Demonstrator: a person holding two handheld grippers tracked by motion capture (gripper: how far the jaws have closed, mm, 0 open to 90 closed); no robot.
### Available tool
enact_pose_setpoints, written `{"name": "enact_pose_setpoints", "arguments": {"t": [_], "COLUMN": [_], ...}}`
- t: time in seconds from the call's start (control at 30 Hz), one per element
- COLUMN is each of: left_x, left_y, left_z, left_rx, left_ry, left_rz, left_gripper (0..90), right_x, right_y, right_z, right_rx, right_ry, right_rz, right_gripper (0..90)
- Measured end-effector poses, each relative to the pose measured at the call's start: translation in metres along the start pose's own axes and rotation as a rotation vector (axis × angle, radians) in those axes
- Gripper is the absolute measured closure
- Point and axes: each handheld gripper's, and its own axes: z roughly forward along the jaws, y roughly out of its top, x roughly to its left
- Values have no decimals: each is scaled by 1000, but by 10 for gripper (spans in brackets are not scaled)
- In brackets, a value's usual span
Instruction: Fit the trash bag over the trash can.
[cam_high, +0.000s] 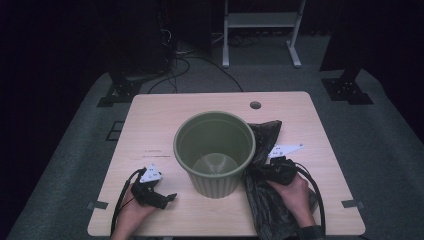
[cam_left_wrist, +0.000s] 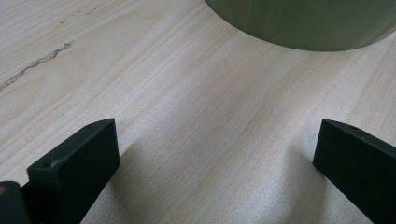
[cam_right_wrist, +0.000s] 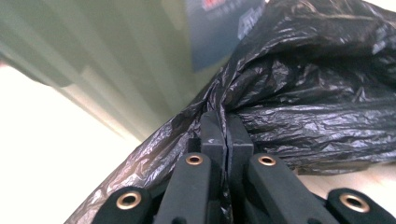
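Pinched shut on the black bin bag (cam_right_wrist: 299, 93) just right of the green bin (cam_high: 215, 150), the right hand-held gripper (cam_right_wrist: 226, 133) seems to start lining it; next, the idle, wide-open left hand-held gripper (cam_left_wrist: 215, 158) must spread the mouth.

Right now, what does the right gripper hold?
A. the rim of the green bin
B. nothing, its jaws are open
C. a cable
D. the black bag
D: in the right gripper view the right gripper has its jaws shut on a fold of the black bag, beside the bin.
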Motion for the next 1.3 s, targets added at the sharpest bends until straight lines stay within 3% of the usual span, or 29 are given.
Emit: {"name": "enact_pose_setpoints", "arguments": {"t": [0.47, 0.83, 1.03, 1.3], "left_x": [0, 0, 0, 0], "left_y": [0, 0, 0, 0], "left_z": [0, 0, 0, 0], "left_rx": [0, 0, 1, 1], "left_ry": [0, 0, 0, 0], "left_rz": [0, -2, 0, 1], "left_gripper": [0, 0, 0, 0], "right_x": [16, 23, 30, 43], "right_y": [29, 43, 55, 72], "right_z": [-38, -65, -81, -90], "right_rx": [-63, -100, -135, -132], "right_ry": [64, 80, 121, 155], "right_rz": [-90, -129, -165, -218], "right_gripper": [887, 886, 885, 884]}}
